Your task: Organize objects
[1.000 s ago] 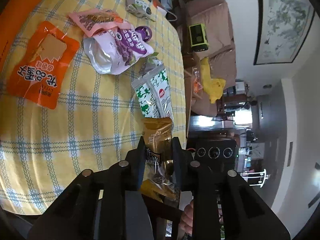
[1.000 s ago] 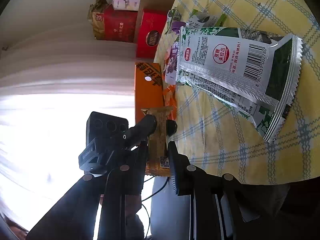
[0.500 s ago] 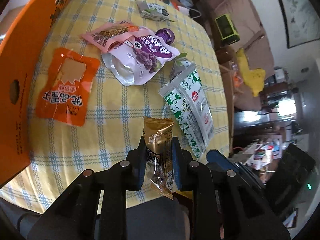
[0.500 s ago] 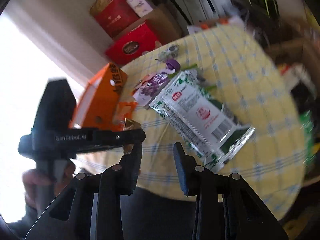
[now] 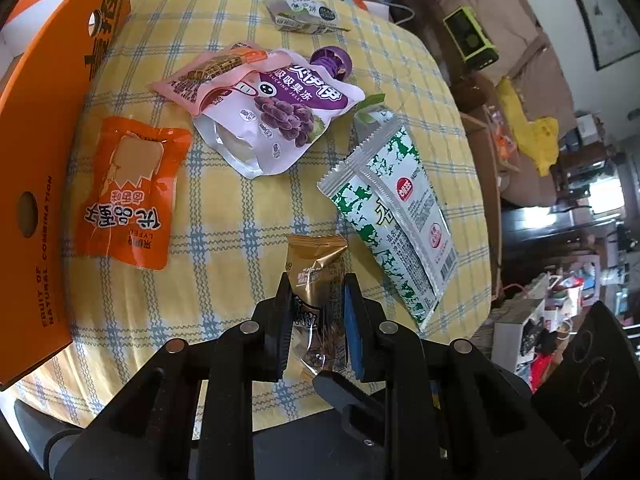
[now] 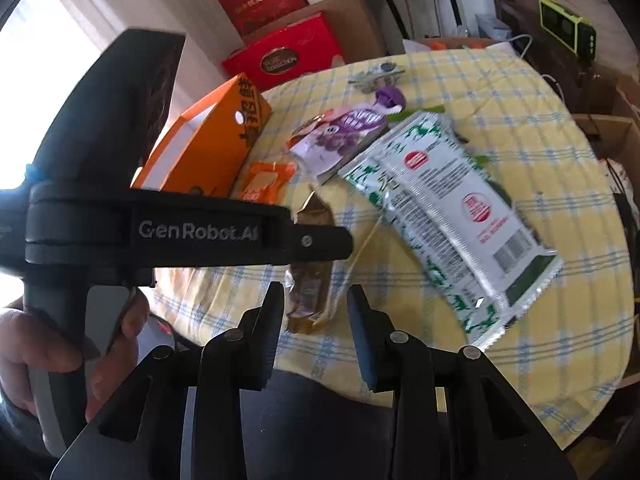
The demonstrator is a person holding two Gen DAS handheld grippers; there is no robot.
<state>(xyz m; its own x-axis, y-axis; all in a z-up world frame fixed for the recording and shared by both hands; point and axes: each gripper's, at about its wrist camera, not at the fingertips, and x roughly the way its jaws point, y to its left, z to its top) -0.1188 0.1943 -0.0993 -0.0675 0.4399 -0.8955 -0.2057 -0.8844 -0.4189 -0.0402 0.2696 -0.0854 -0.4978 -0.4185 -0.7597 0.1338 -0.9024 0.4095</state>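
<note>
— Released by the right gripper (image 6: 316,308), whose jaws now stand apart and empty, the gold snack bar (image 5: 316,276) is kept clamped in the left gripper (image 5: 314,300) alone.

— Where is it held?

— Above the checked tablecloth (image 5: 224,264), just beside the green-white packet (image 5: 396,216); the orange pouch (image 5: 130,196) is seen farther left.

Daylight pours in from a blown-out white window (image 6: 36,40) at the right wrist view's upper left, and that whole picture is softly motion-blurred. The left wrist view is sharper and evenly lit, with glare on the foil packets (image 5: 392,216). Both bend strongly toward dark, vignetted corners.
</note>
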